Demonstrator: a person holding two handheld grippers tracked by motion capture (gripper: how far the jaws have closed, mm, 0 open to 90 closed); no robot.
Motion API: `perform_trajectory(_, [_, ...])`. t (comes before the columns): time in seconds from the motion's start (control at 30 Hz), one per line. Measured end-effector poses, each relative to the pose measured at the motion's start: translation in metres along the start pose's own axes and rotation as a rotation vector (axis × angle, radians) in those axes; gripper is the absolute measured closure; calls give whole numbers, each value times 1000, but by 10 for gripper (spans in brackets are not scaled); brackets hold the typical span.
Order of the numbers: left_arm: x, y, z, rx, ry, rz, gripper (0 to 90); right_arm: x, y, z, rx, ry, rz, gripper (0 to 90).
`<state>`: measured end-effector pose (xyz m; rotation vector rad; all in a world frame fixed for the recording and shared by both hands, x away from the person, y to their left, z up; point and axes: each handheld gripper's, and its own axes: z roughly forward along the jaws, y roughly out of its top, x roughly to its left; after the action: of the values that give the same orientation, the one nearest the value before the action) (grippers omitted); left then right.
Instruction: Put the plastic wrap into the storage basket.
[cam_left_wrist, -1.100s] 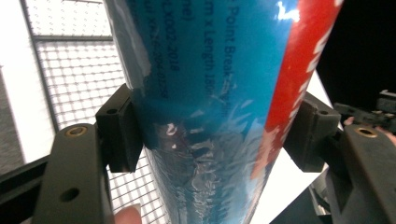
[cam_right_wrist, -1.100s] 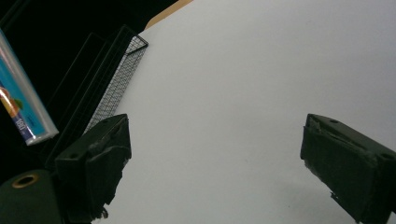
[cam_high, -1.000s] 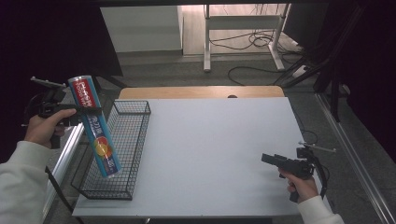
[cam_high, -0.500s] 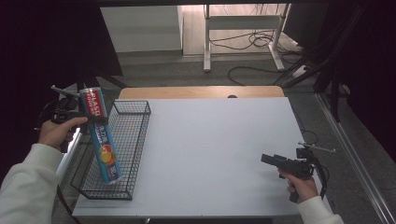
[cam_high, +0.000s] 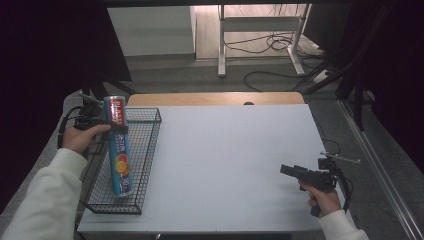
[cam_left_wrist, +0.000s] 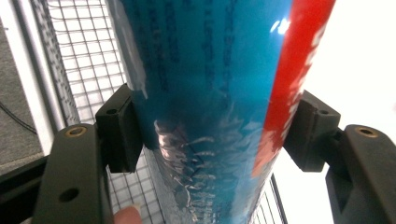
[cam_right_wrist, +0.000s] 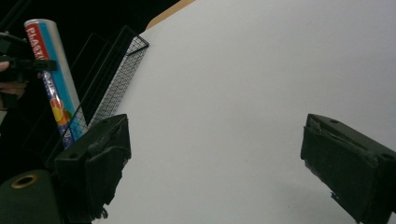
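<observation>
Blue roll (cam_high: 119, 145) stands inside wire basket (cam_high: 150, 150) at table's (cam_high: 225, 160) left edge.

left gripper (cam_high: 116, 128): jaws clamped, held up at left side
right gripper (cam_high: 292, 171): jaws wide apart, held low
sleeves: white

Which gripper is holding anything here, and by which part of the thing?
The left gripper clamps the blue roll across its upper body, below the top end; its lower end is in the wire basket. The right gripper holds nothing, jaws open.
</observation>
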<state>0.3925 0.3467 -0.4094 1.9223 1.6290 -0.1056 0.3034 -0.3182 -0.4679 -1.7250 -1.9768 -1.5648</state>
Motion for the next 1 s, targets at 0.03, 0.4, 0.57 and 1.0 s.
perform_trajectory(0.03, [-1, 6, 8, 16, 11, -3, 319, 0, 0, 0, 0, 0, 1, 86])
perform_trajectory(0.4, [3, 28, 48, 87, 55, -56, 317, -1, 3, 1, -10, -2, 6, 86])
perform_trajectory(0.57, [8, 33, 64, 115, 69, -79, 315, -2, 4, 0, -13, -12, 5, 86])
perform_trajectory(1.0, [12, 29, 104, 175, 129, -93, 315, -5, 3, -1, -14, -20, 14, 86])
